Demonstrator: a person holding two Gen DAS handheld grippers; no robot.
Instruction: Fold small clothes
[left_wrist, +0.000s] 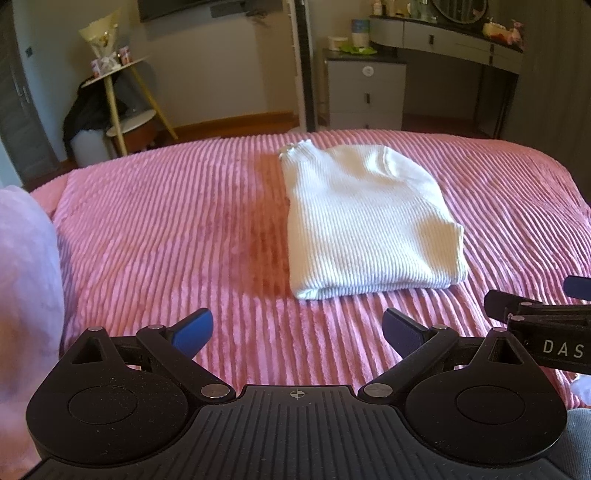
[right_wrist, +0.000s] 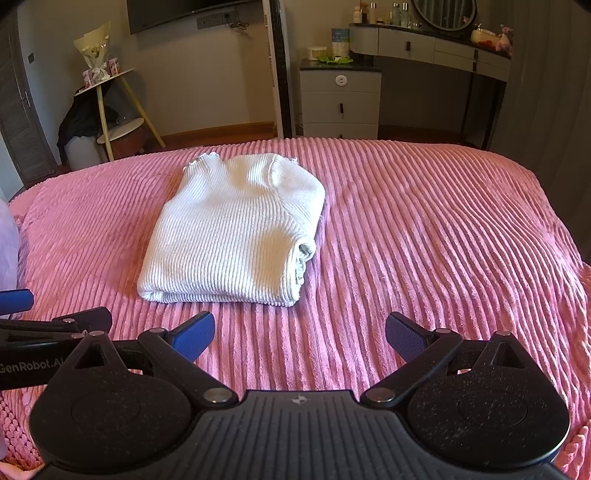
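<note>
white ribbed knit garment (left_wrist: 365, 221) is lying folded into a compact rectangle on the pink corduroy bedspread (left_wrist: 166, 229), toward the far half of the bed, frilled edge pointing to the far side. in the right wrist view the same garment (right_wrist: 236, 229) is showing stacked layers and a rolled cuff at its near right corner. left tongs (left_wrist: 297, 330) are hovering above the bedspread, jaws standing wide apart, blue pads (left_wrist: 194, 330) gripping nothing, well short of the garment's near edge. right tongs (right_wrist: 299, 334) are likewise hanging spread open and empty over the bedspread, just short of the garment's near edge, which is sitting ahead and slightly left of them. each tool is poking into the other's view: the right one at the right margin of the left view, the left one at the left margin of the right view, so the two are sitting side by side and close. a pale lilac cloth (left_wrist: 26, 295) is filling the left edge of the left view, blurred, kind unclear. beyond the bed, a grey drawer unit (right_wrist: 340, 99) is standing beside a curved vanity desk (right_wrist: 432, 48) with a round mirror, and a small round side table (right_wrist: 107, 107) with yellow legs is carrying a wrapped bouquet. sunlight is falling across the garment and bedspread.
</note>
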